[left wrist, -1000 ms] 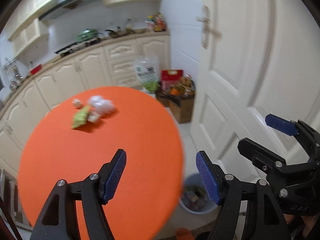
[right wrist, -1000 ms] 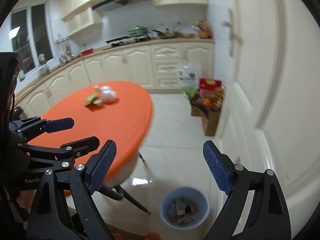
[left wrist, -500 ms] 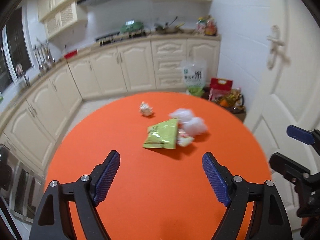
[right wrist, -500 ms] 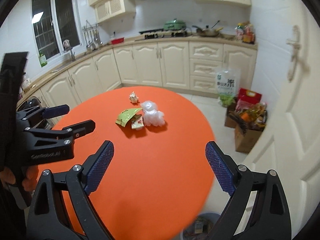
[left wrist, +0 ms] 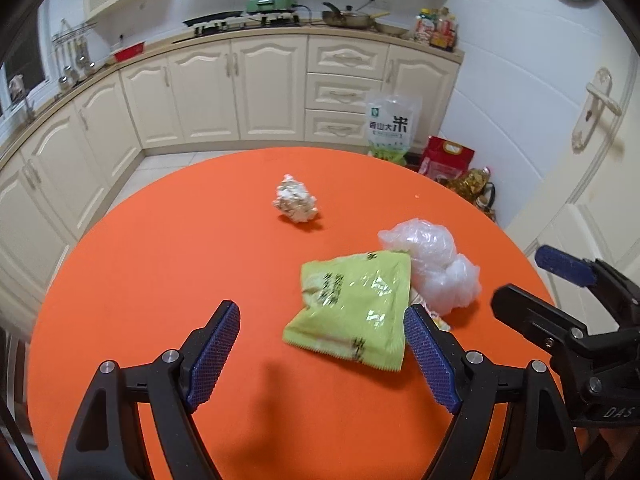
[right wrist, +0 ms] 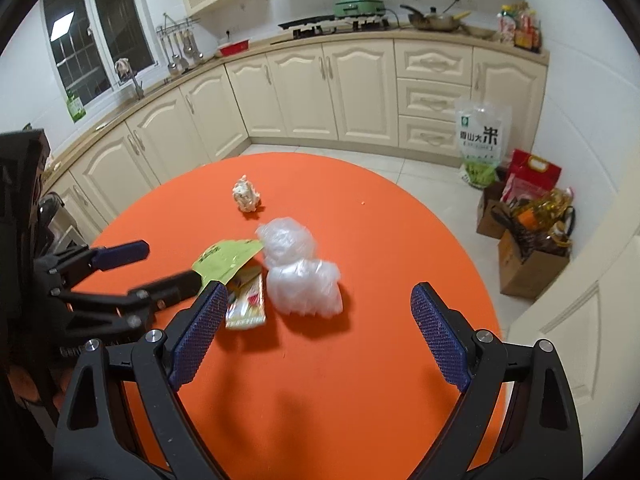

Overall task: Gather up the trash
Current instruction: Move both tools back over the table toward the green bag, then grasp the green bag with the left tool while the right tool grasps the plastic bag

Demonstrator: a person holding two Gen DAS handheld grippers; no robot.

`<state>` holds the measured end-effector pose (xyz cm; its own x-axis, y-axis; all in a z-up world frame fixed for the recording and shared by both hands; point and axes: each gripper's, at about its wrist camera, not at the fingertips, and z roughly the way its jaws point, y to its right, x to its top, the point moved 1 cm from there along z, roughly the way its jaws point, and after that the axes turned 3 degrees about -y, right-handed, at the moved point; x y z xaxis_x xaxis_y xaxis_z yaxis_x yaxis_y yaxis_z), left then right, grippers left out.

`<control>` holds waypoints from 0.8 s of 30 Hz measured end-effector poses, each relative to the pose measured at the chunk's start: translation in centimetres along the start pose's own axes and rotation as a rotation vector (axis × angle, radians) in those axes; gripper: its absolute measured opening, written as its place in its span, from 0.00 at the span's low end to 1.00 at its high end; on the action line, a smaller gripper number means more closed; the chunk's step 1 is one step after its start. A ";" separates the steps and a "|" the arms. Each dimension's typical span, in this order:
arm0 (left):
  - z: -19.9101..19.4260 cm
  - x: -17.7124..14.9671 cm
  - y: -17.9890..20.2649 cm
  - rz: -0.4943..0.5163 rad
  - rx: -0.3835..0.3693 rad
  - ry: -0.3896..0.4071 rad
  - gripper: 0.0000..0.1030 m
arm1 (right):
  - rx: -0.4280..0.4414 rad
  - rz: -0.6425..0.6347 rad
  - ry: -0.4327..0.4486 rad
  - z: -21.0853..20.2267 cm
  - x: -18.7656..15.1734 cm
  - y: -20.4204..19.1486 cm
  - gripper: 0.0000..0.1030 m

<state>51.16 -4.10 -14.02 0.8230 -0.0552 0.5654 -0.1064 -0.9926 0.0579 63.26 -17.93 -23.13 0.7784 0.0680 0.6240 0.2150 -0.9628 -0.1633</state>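
On the round orange table [left wrist: 160,280] lie a green snack wrapper [left wrist: 352,308], a crumpled clear plastic bag [left wrist: 432,264], a crumpled paper ball [left wrist: 296,204] and a small pale wrapper [right wrist: 246,304] under the green one. My left gripper [left wrist: 320,356] is open, hovering just before the green wrapper. My right gripper [right wrist: 316,332] is open above the table, just before the plastic bag [right wrist: 300,268]. Each gripper shows in the other's view: the right one [left wrist: 560,280] and the left one [right wrist: 148,268].
Cream kitchen cabinets [left wrist: 240,92] run behind the table. A rice bag [right wrist: 482,140], a red bag [right wrist: 528,176] and a cardboard box of groceries [right wrist: 532,248] stand on the floor at right. A white door [left wrist: 592,152] is on the right.
Both grippers swung from the floor and trash bin by the door round over the table and moved closer to the trash pile. Both stayed open.
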 end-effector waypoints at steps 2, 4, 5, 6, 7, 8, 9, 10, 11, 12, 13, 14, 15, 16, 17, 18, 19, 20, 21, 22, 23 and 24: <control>1.1 0.4 0.1 0.021 0.014 -0.008 0.78 | -0.002 0.004 -0.002 0.5 0.2 0.3 0.90; 2.4 0.6 0.1 0.012 0.023 -0.028 0.77 | 0.003 0.009 -0.008 0.8 0.4 0.7 0.90; 3.1 0.8 -0.1 0.004 0.017 -0.035 0.77 | 0.004 0.013 -0.011 1.0 0.5 0.8 0.90; 3.3 0.9 -0.1 0.000 0.016 -0.038 0.76 | 0.010 0.015 -0.015 1.3 0.6 0.9 0.90; 3.5 1.1 -0.4 -0.011 0.006 -0.036 0.73 | 0.015 0.015 -0.018 1.5 0.6 1.0 0.90; 3.5 1.2 -0.8 -0.024 -0.009 -0.031 0.70 | 0.017 0.014 -0.019 1.6 0.7 0.9 0.90; 3.6 1.4 -1.0 -0.028 -0.017 -0.034 0.61 | 0.022 0.010 -0.022 1.9 0.7 0.8 0.90; 3.7 1.6 -1.5 -0.038 -0.027 -0.041 0.51 | 0.026 0.007 -0.025 2.1 0.8 0.7 0.90; 3.8 1.6 -2.0 -0.044 -0.036 -0.055 0.48 | 0.029 0.003 -0.028 2.4 0.9 0.6 0.90; 3.7 1.8 -2.3 -0.049 -0.043 -0.059 0.47 | 0.032 0.001 -0.032 2.6 1.0 0.4 0.90; 3.7 1.9 -2.8 -0.057 -0.054 -0.060 0.45 | 0.036 -0.001 -0.035 2.8 1.1 0.3 0.90; 3.4 2.1 -3.2 -0.061 -0.055 -0.058 0.43 | 0.040 -0.004 -0.035 2.9 1.1 0.1 0.90; 3.3 2.2 -3.6 -0.063 -0.047 -0.054 0.40 | 0.042 -0.006 -0.035 3.2 1.3 -0.1 0.90; 3.1 2.2 -3.9 -0.064 -0.035 -0.051 0.38 | 0.048 -0.010 -0.039 3.4 1.4 -0.4 0.90; 3.0 2.2 -4.2 -0.056 -0.026 -0.050 0.37 | 0.055 -0.016 -0.041 3.6 1.5 -0.7 0.90; 2.9 2.1 -4.3 -0.048 -0.019 -0.052 0.35 | 0.051 -0.024 -0.044 3.9 1.5 -1.1 0.90; 2.9 2.1 -4.3 -0.042 -0.012 -0.053 0.35 | 0.045 -0.032 -0.049 4.1 1.5 -1.3 0.90; 3.0 2.1 -4.6 -0.035 -0.010 -0.053 0.35 | 0.038 -0.039 -0.053 4.5 1.6 -1.6 0.90; 2.9 2.0 -4.5 -0.028 -0.009 -0.054 0.35 | 0.032 -0.042 -0.056 4.7 1.6 -1.8 0.89; 2.8 1.8 -4.1 -0.022 -0.006 -0.052 0.35 | 0.020 -0.050 -0.063 5.1 1.6 -2.0 0.88; 2.8 1.8 -4.1 -0.013 -0.002 -0.051 0.35 | 0.003 -0.058 -0.067 5.4 1.6 -2.1 0.85; 2.6 1.6 -3.8 -0.009 -0.001 -0.049 0.35 | -0.003 -0.064 -0.076 5.7 1.5 -2.3 0.79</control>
<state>54.34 -0.74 -15.50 0.8501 -0.0515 0.5240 -0.0992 -0.9930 0.0635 67.33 -14.14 -26.16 0.8056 0.1487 0.5736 0.2639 -0.9567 -0.1226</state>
